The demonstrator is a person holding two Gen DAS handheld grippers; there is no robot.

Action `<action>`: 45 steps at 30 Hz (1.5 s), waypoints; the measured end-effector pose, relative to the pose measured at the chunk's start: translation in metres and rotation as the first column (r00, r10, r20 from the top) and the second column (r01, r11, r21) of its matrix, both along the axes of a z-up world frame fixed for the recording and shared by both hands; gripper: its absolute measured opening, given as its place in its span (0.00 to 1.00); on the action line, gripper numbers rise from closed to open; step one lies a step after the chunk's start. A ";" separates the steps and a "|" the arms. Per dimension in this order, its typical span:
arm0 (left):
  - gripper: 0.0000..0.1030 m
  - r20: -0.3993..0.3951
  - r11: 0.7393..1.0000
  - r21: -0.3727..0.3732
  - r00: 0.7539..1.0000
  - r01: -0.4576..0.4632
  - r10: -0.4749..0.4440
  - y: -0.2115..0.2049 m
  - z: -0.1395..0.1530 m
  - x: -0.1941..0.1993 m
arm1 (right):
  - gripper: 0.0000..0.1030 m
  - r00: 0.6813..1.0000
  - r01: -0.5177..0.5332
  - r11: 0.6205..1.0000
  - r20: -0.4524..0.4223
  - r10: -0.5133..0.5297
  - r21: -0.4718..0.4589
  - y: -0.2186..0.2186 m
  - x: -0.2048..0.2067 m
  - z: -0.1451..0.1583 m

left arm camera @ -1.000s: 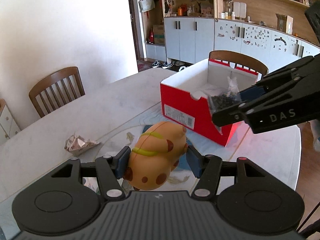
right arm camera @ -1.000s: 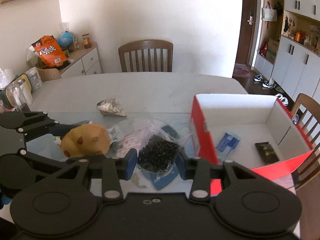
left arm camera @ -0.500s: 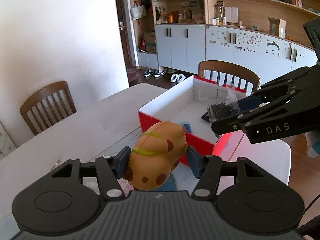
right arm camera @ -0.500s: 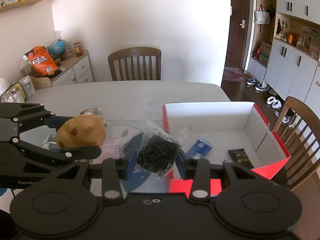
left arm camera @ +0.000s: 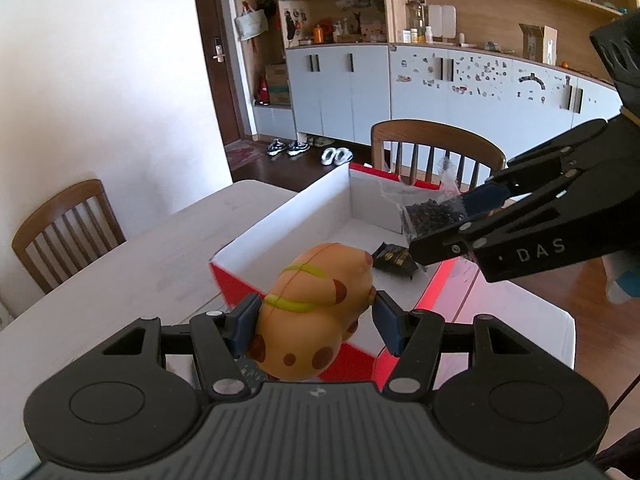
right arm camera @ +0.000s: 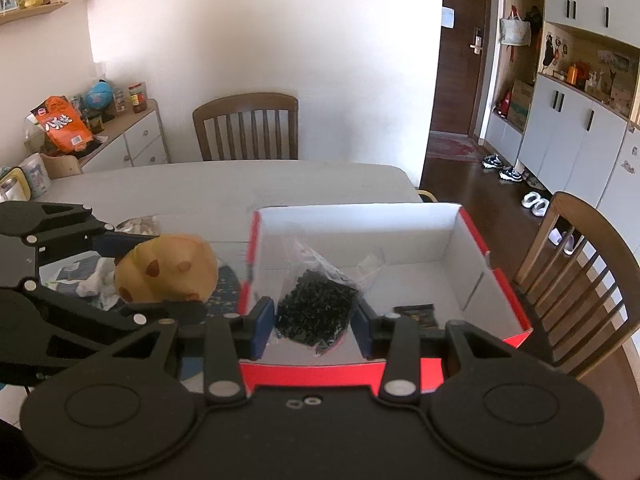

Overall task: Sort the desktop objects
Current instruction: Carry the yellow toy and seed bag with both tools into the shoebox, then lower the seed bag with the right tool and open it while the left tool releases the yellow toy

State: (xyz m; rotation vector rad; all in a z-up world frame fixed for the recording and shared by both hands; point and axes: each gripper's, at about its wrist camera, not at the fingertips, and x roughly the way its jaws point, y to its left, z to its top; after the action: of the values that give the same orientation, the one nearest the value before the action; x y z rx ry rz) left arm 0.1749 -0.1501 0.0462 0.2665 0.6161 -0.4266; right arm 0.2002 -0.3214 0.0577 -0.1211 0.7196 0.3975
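My left gripper [left arm camera: 316,326] is shut on an orange spotted toy [left arm camera: 316,312] with a yellow band, held at the near rim of a red box [left arm camera: 280,220] with white inside walls. The toy also shows in the right wrist view [right arm camera: 168,268], left of the box [right arm camera: 472,248]. My right gripper [right arm camera: 314,330] is shut on a clear bag of small black screws [right arm camera: 316,312], held over the box's open top; the bag also shows in the left wrist view [left arm camera: 434,216]. A dark packet [left arm camera: 394,258] lies on the box floor.
The box stands on a pale table [right arm camera: 224,184] with wooden chairs [right arm camera: 246,126] around it. Crumpled wrappers and a blue mat [right arm camera: 100,284] lie left of the box. A sideboard with snacks [right arm camera: 60,124] stands far left. A chair [right arm camera: 580,280] is right of the box.
Both grippers have risen and moved toward the box with their loads. The screw bag went from beside the box to above its inside. The toy came up to the box's rim.
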 end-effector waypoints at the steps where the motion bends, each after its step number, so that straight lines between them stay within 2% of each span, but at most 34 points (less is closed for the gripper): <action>1: 0.58 -0.002 1.000 0.002 1.000 0.005 -0.005 -0.003 -0.001 0.003 | 0.40 1.000 0.003 1.000 -0.004 -0.003 0.000 -0.004 0.005 -0.001; 8: 0.58 -0.047 0.999 0.033 0.998 0.042 -0.041 -0.030 -0.011 0.031 | 0.40 1.000 -0.006 1.000 -0.015 0.006 -0.017 -0.027 0.031 -0.012; 15: 0.58 -0.131 0.997 0.057 0.990 0.057 -0.049 -0.046 -0.030 0.064 | 0.40 1.000 -0.014 0.998 -0.026 0.013 -0.055 -0.037 0.059 -0.026; 23: 0.58 -0.269 0.998 0.040 0.962 0.051 -0.039 -0.062 -0.054 0.100 | 0.40 0.997 -0.033 0.997 -0.068 0.028 -0.074 -0.044 0.092 -0.044; 37: 0.58 -0.384 0.995 0.079 0.923 0.056 -0.021 -0.086 -0.084 0.149 | 0.40 0.985 -0.040 0.996 -0.172 0.026 -0.079 -0.044 0.154 -0.080; 45: 0.58 -0.449 0.994 0.093 0.893 0.064 -0.015 -0.094 -0.100 0.165 | 0.40 0.967 -0.001 0.996 -0.252 -0.022 -0.091 -0.044 0.182 -0.103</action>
State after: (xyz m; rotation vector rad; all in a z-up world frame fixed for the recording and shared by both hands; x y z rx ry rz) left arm 0.3403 -0.2445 -0.0538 0.2836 1.0918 -0.5002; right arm 0.3817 -0.3653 -0.0453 -0.1531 0.9906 0.3735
